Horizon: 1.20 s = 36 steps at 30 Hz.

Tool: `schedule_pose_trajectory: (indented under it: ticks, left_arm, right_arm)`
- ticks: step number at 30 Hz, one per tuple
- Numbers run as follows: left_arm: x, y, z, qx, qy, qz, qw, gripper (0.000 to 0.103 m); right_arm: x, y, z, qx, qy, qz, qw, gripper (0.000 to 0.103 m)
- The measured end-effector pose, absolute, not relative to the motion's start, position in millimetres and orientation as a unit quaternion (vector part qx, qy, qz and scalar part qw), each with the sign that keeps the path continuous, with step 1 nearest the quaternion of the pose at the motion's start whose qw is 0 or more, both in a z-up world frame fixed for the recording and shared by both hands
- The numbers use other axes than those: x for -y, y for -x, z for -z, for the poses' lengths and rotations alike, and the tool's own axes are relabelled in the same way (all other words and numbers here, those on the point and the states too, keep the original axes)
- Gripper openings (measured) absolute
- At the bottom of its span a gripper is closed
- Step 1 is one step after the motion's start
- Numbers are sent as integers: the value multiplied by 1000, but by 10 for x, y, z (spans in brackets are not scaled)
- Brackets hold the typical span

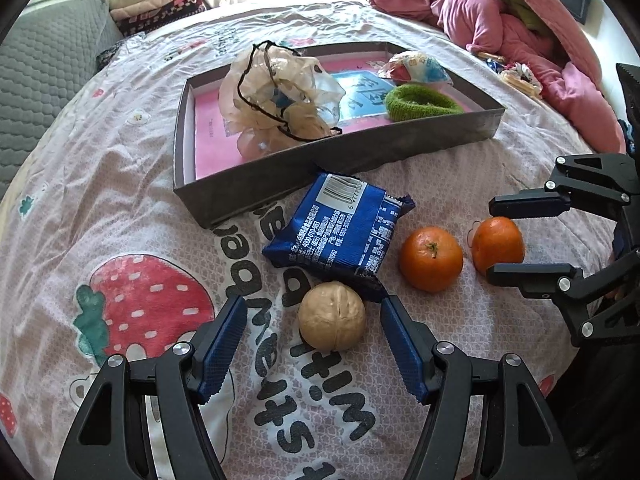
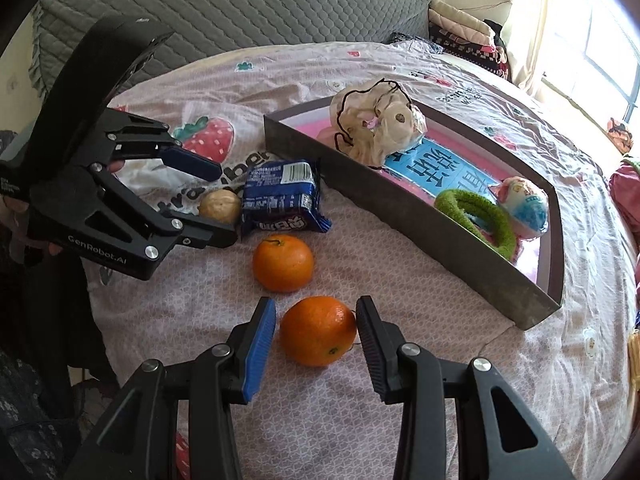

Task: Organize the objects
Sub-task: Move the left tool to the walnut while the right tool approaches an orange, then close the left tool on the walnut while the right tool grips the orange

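Home bedroom indicated: bed (image 1: 120, 208) spread with strawberry-print sheet; bedding (image 1: 500, 20) heaped and blankets (image 1: 156, 4) folded beyond it.

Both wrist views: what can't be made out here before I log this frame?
- Blue snack packet: brand side faces down in the left wrist view; print too small in both.
- Sheer pouch in the grey tray: contents blurred behind its fabric.
- Walnut: partly hidden by the left claw in the right wrist view.
- Right claw around the near orange: pad contact unclear.
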State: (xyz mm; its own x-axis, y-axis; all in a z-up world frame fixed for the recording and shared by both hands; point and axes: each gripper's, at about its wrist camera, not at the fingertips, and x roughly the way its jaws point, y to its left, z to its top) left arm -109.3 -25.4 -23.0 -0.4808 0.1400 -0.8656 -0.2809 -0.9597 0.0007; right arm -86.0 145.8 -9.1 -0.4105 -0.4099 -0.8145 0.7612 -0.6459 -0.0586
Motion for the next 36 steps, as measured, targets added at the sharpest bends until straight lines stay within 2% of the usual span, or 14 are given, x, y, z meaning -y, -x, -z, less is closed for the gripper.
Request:
schedule_pose_trajectory:
  ticks: [29,36]
  left_arm:
    - [231,1159,279,-43,505,-852,129,71]
    - [195,1162,289,-42,507,-850,136,59]
  right_arm:
    - [-1464,969,287,-202,-435,800,361,41]
    - [-1507,1006,296,-180,-444,799,363,40]
